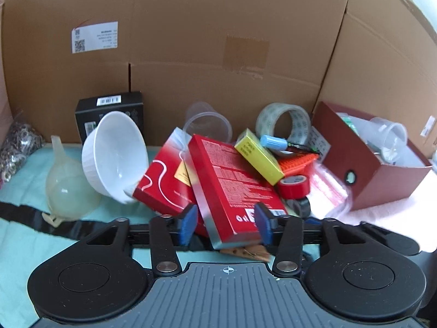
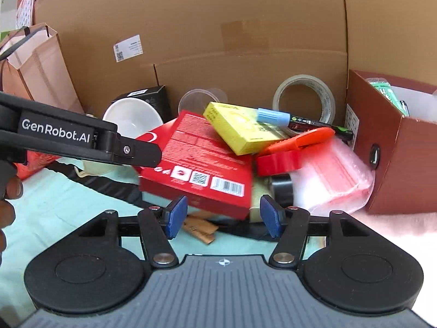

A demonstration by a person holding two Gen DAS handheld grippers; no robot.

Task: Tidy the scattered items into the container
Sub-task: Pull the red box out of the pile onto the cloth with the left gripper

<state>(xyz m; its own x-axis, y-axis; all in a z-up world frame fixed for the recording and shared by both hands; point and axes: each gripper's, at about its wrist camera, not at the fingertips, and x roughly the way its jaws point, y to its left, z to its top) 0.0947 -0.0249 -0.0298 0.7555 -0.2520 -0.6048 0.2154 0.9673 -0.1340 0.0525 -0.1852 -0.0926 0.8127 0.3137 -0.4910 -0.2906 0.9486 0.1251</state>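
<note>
A flat red box (image 1: 232, 180) lies tilted on a pile of items. My left gripper (image 1: 226, 224) has its blue pads on either side of the box's near end; the grip looks closed on it. In the right wrist view the same red box (image 2: 202, 161) shows, with the left gripper's finger (image 2: 142, 150) against its left edge. My right gripper (image 2: 222, 216) is open just below the box, empty. A yellow box (image 2: 240, 128), a blue-capped marker (image 2: 286, 119), red tape (image 2: 278, 161) and a clear tape roll (image 2: 304, 98) lie in the pile. The dark red container (image 2: 396, 147) stands at right.
A white bowl (image 1: 114, 153), a funnel (image 1: 65, 183), a black box (image 1: 112, 112) and a clear cup (image 1: 207, 123) sit at left and back. A cardboard wall (image 1: 218, 41) closes the back. A pink bubble bag (image 2: 336, 175) lies by the container. A paper bag (image 2: 35, 65) stands at left.
</note>
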